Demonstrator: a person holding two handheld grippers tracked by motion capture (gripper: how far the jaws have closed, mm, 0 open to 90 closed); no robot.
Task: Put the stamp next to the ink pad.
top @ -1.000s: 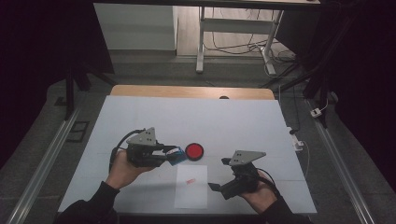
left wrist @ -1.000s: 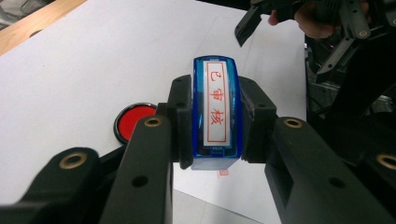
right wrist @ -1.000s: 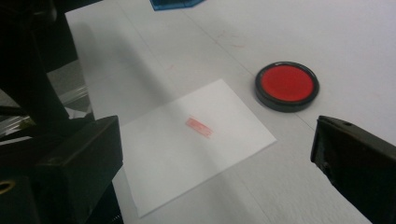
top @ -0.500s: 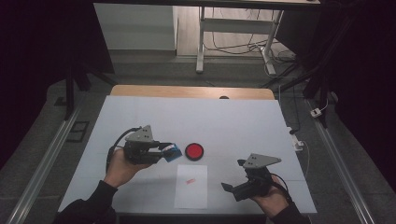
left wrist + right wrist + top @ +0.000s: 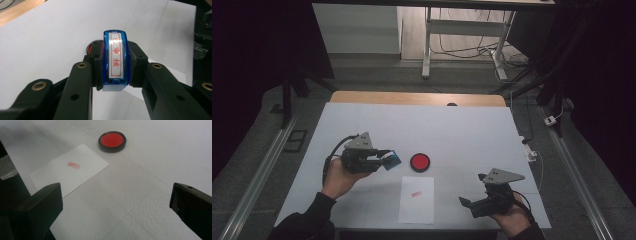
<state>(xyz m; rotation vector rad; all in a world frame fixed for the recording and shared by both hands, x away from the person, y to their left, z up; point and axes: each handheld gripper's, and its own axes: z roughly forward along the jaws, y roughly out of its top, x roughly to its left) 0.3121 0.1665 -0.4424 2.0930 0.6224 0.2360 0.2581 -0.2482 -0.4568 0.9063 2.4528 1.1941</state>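
Note:
My left gripper (image 5: 387, 159) is shut on a blue stamp (image 5: 393, 160), held level just left of the round red ink pad (image 5: 419, 162). In the left gripper view the stamp (image 5: 115, 57) sits squeezed between the jaws, its white label with red characters facing up, and the ink pad (image 5: 92, 48) peeks out behind it. A white sheet of paper (image 5: 417, 205) with a small red stamped mark (image 5: 416, 194) lies near the front edge. My right gripper (image 5: 472, 191) hovers at the front right, open with nothing between its jaws. The right gripper view looks over the paper (image 5: 62, 177) towards the pad (image 5: 112, 141).
The white table top (image 5: 462, 130) has a wooden strip along its far edge with a small dark object (image 5: 452, 104) on it. Metal rails run along both sides. A white plug and cable (image 5: 532, 152) lie at the right edge.
My right gripper has drawn back to the right and towards the front edge, away from the paper. The left gripper with the stamp has hardly moved.

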